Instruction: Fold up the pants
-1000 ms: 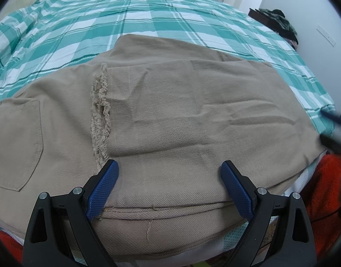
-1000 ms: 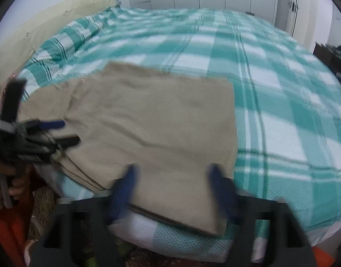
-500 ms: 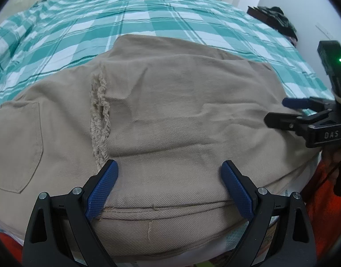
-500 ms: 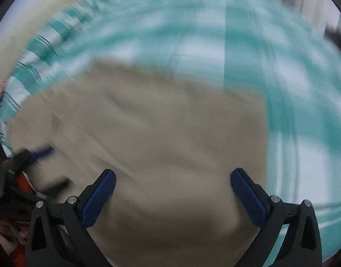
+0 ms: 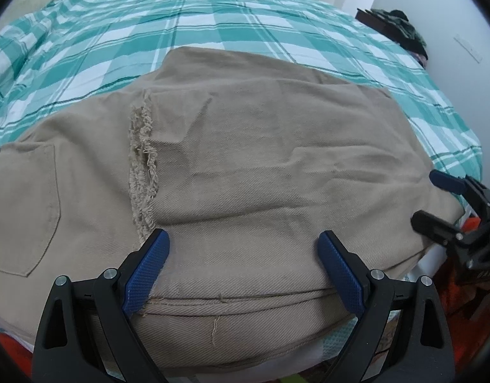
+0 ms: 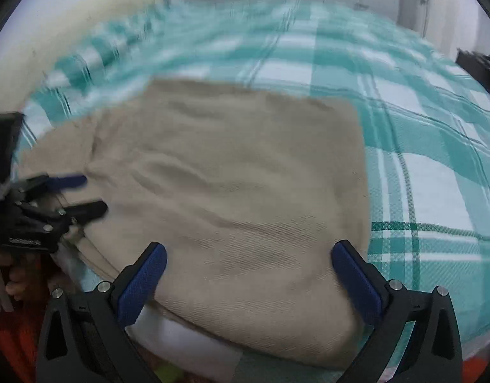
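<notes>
Both tongs (image 5: 241, 252) (image 6: 248, 261) gape over folded pants (image 5: 261, 159); far bedding (image 6: 213, 32) blurred.

Both the left gripper (image 5: 243, 271) and the right gripper (image 6: 248, 282) are matte black plastic frames with triangular cut-outs and silver screw heads, their fingers (image 5: 146, 268) faced with dark blue, finely knurled pads.

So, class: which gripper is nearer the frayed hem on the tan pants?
Left. The left gripper sits open beside the frayed hem, one finger at its lower end. The right gripper is open at the pants' far edge.
</notes>
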Motion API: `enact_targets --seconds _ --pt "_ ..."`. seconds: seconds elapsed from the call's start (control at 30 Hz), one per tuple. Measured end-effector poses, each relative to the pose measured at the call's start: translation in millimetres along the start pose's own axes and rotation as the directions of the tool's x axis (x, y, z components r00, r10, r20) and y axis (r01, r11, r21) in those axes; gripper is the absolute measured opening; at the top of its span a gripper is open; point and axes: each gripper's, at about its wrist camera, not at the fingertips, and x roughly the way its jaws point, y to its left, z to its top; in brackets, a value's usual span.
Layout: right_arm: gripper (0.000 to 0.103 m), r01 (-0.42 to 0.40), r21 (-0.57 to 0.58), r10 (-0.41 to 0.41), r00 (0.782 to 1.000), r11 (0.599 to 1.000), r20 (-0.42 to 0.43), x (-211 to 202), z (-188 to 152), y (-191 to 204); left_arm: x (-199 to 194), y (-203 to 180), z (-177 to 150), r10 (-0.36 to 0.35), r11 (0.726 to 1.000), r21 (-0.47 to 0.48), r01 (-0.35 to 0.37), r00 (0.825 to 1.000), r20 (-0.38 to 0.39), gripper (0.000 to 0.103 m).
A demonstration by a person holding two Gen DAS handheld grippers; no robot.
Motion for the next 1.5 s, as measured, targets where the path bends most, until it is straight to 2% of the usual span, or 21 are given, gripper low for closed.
enact_targets --seconds 0.1,0.23,0.33,0.43,0.5,0.6,0.67,0.73,0.8,0.87,0.9,0.93,1.0,1.07,1.27,1.4,1.43,1.47,1.5 --pt "0.103 0.033 -0.037 -0.034 0.999 0.999 -0.004 1.5 1.2 6.0 -0.1 0.0 -0.7 0.001 1.000 0.003 -0.001 1.000 0.006 0.095" --pt "0.103 0.024 -0.037 -0.024 1.000 0.999 0.012 2.0 -1.6 4.3 -3.5 -0.4 -1.7 0.010 1.000 -0.005 -0.010 1.000 0.009 0.095" --pt "0.103 0.031 -0.043 -0.030 0.999 0.999 0.016 1.5 -0.9 4.9 -19.7 -0.8 -6.3 0.034 0.999 -0.034 -0.034 0.999 -0.023 0.095" --pt "0.103 0.029 -0.041 -0.029 0.999 0.999 0.014 1.8 -2.0 5.4 -41.5 0.4 -18.1 0.034 0.999 -0.009 -0.035 0.996 -0.080 0.098" --pt "0.103 0.022 -0.033 -0.022 1.000 0.999 0.017 1.4 -2.5 4.7 -61.3 9.0 -26.9 -0.015 0.999 -0.029 0.013 0.995 -0.094 0.098" --pt "0.103 0.018 -0.036 -0.018 1.000 0.999 0.021 1.7 -3.4 4.9 -99.0 43.1 -32.3 -0.099 0.984 -0.154 0.092 0.994 -0.038 0.098" --pt "0.103 0.017 -0.035 -0.016 1.000 0.999 0.019 1.7 -3.0 4.8 -123.1 81.1 -33.5 -0.102 0.956 -0.273 0.107 0.994 0.031 0.098" --pt "0.103 0.014 -0.037 -0.014 1.000 0.999 0.016 2.2 -2.2 4.8 -142.7 133.1 -37.3 -0.092 0.893 -0.430 0.131 0.990 0.110 0.097" --pt "0.103 0.012 -0.038 -0.011 1.000 0.999 0.015 2.5 -1.6 4.4 -152.2 188.5 -47.3 -0.081 0.782 -0.602 0.160 0.984 0.157 0.094" --pt "0.103 0.011 -0.039 -0.011 1.000 0.999 0.014 2.6 -1.4 4.5 -155.2 231.8 -62.5 -0.101 0.656 -0.723 0.216 0.975 0.200 0.072" --pt "0.103 0.011 -0.038 -0.011 1.000 0.999 0.013 2.4 -1.3 4.5 -154.3 248.5 -70.2 -0.120 0.597 -0.764 0.246 0.968 0.219 0.069" --pt "0.103 0.011 -0.038 -0.011 1.000 0.999 0.013 2.2 -1.3 4.4 -152.6 260.2 -76.8 -0.129 0.555 -0.790 0.262 0.965 0.230 0.065" --pt "0.103 0.013 -0.039 -0.012 1.000 0.999 0.013 2.2 -1.3 4.5 -147.2 268.7 -82.5 -0.128 0.535 -0.806 0.252 0.968 0.217 0.059" --pt "0.103 0.013 -0.039 -0.012 1.000 0.999 0.013 2.2 -1.3 4.5 -138.1 268.8 -83.7 -0.138 0.543 -0.806 0.233 0.972 0.188 0.051" --pt "0.103 0.017 -0.036 -0.016 1.000 0.999 0.015 2.1 -1.2 4.3 -112.9 274.1 -83.8 -0.095 0.547 -0.821 0.162 0.987 0.131 0.050" --pt "0.103 0.016 -0.037 -0.016 1.000 0.999 0.015 2.1 -1.1 4.2 -104.1 283.1 -81.8 -0.080 0.534 -0.830 0.163 0.987 0.143 0.045" --pt "0.103 0.016 -0.036 -0.015 1.000 0.999 0.015 2.1 -1.0 3.8 -103.8 285.8 -81.0 -0.076 0.526 -0.832 0.178 0.984 0.162 0.039" --pt "0.103 0.016 -0.036 -0.016 1.000 0.999 0.016 2.1 -1.3 4.3 -103.5 287.6 -79.6 -0.072 0.521 -0.834 0.182 0.983 0.169 0.016" --pt "0.103 0.017 -0.036 -0.016 1.000 0.999 0.017 1.9 -1.3 4.2 -105.0 289.5 -78.7 -0.065 0.522 -0.835 0.174 0.984 0.165 0.002"
